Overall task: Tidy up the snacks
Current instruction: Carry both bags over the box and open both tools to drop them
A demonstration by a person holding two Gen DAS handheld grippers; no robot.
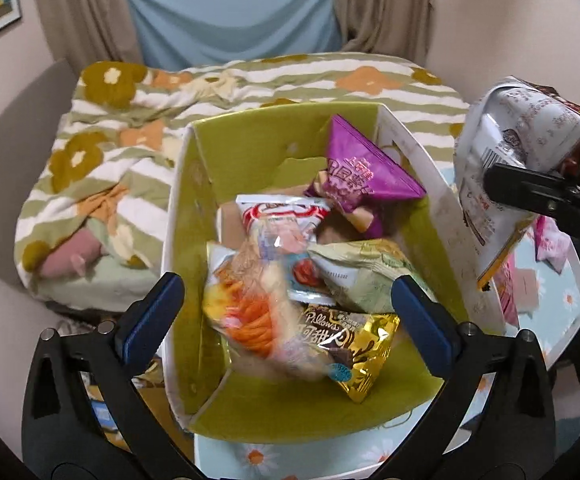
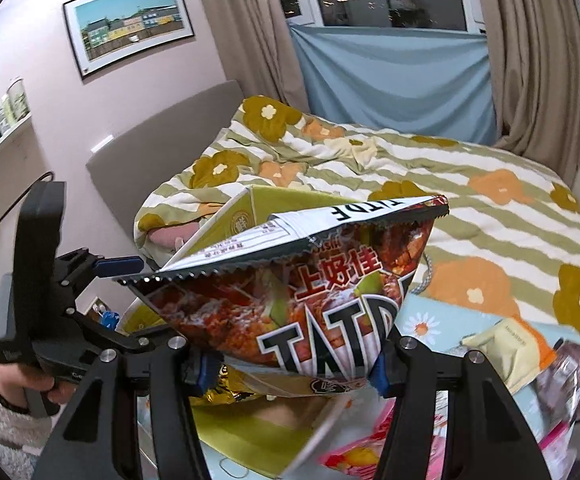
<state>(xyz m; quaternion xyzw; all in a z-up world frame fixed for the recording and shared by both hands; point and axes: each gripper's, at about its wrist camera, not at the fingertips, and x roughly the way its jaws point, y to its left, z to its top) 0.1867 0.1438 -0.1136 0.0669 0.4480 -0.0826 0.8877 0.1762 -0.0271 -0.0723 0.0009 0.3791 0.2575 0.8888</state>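
A cardboard box (image 1: 194, 208) with a green inside holds several snack packs: a purple bag (image 1: 364, 172), a pale green bag (image 1: 370, 276), a gold Pillows pack (image 1: 350, 344) and an orange-and-clear pack (image 1: 250, 312), blurred. My left gripper (image 1: 286, 320) is open and empty above the box's near end. My right gripper (image 2: 290, 368) is shut on a red Tato chip bag (image 2: 302, 300), held up beside the box's right wall; the bag also shows in the left wrist view (image 1: 518, 152).
The box stands on a light blue daisy-print surface (image 1: 570, 280) with more packs: a pink one (image 2: 354, 456), a cream one (image 2: 510, 344), a dark one (image 2: 566, 376). A bed with a flowered striped blanket (image 2: 490, 208) lies behind. The left gripper shows in the right wrist view (image 2: 90, 280).
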